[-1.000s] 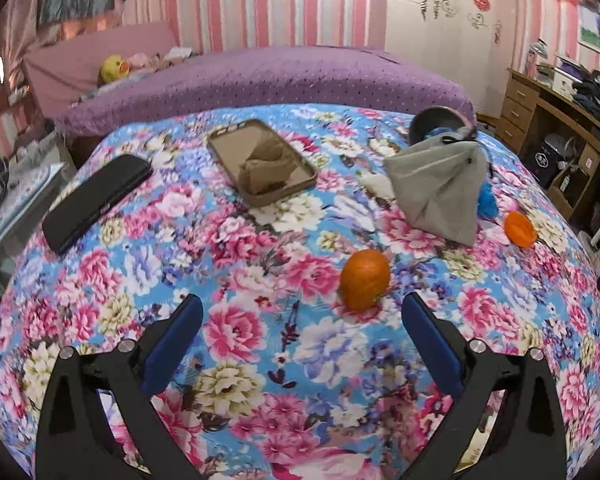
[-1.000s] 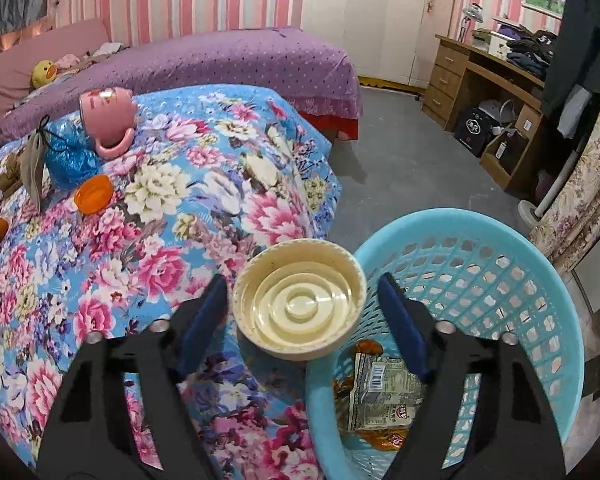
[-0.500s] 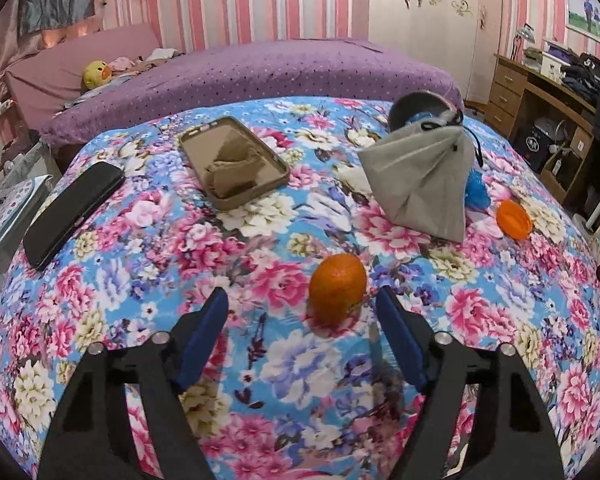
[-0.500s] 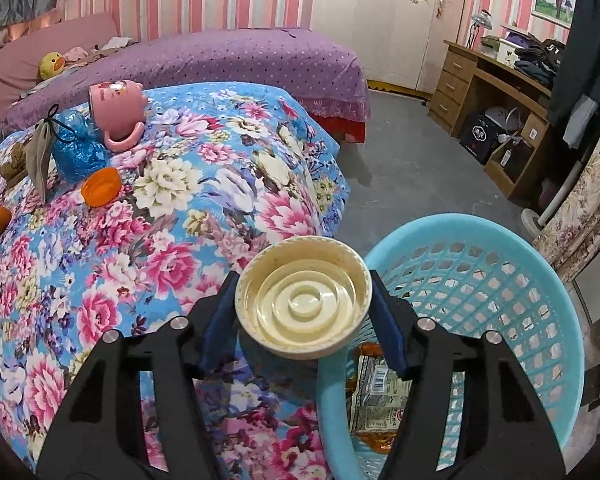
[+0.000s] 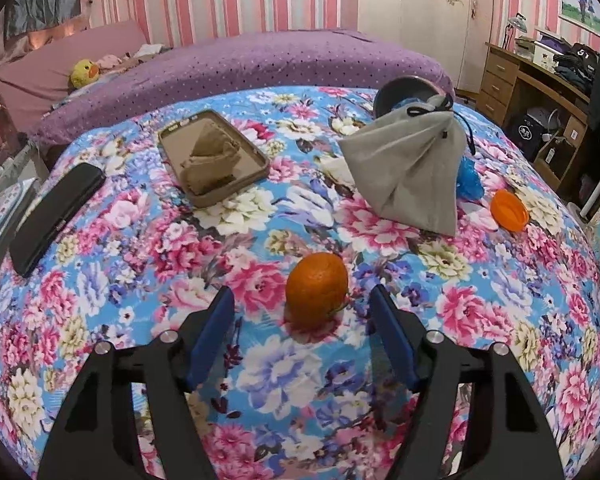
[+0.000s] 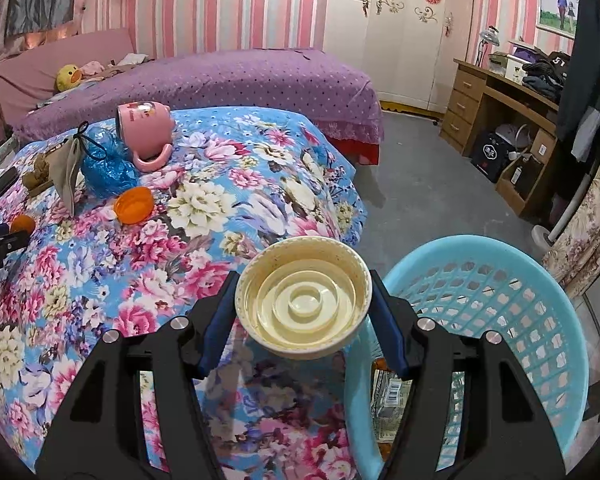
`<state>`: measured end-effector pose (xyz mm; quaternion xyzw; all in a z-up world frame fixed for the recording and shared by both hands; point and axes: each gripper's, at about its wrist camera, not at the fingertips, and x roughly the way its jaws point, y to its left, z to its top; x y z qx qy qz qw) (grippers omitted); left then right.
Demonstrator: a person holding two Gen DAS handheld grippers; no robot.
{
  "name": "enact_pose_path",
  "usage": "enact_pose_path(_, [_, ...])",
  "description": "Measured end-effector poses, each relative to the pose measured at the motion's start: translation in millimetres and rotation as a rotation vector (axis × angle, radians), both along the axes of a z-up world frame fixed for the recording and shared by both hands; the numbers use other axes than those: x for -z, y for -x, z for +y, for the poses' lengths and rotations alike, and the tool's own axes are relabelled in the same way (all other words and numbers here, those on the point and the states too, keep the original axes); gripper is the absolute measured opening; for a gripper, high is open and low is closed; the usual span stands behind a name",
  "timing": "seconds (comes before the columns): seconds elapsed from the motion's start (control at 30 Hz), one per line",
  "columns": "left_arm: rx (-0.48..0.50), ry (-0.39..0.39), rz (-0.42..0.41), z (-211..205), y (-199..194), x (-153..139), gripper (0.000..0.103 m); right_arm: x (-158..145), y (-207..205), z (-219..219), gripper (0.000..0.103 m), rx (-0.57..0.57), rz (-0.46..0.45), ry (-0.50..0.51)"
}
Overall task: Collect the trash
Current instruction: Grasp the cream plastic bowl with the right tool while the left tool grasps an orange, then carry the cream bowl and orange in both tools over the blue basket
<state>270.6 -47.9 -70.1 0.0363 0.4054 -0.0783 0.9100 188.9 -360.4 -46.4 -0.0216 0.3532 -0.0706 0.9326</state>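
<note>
An orange peel piece (image 5: 317, 289) sits on the floral cloth between the tips of my left gripper (image 5: 302, 312), which is open around it without touching. My right gripper (image 6: 302, 307) is shut on a cream plastic lid (image 6: 303, 306), held at the table's edge beside a light blue trash basket (image 6: 500, 276) with wrappers inside. An orange cap (image 5: 509, 210) lies at the right in the left wrist view and also shows in the right wrist view (image 6: 133, 205).
A grey drawstring pouch (image 5: 408, 168), blue crumpled plastic (image 6: 104, 164) and a pink mug (image 6: 142, 130) on its side lie on the table. A phone case with brown paper (image 5: 213, 157) and a black phone (image 5: 56, 216) lie farther left. A purple bed stands behind.
My left gripper moved forward to the orange peel piece and its jaws narrowed around it. My right gripper closed onto the cream lid.
</note>
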Motion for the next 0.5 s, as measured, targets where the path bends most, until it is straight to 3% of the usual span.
enact_pose_path(0.23, [0.027,0.054,0.001,1.5,-4.8,-1.1,0.032,-0.8,3.2,-1.5,0.062,-0.005,-0.012,-0.024])
enact_pose_path(0.5, [-0.019,0.078,-0.073,10.4,12.4,-13.4,0.030,-3.7,6.0,-5.9,0.062,0.008,-0.031,-0.048])
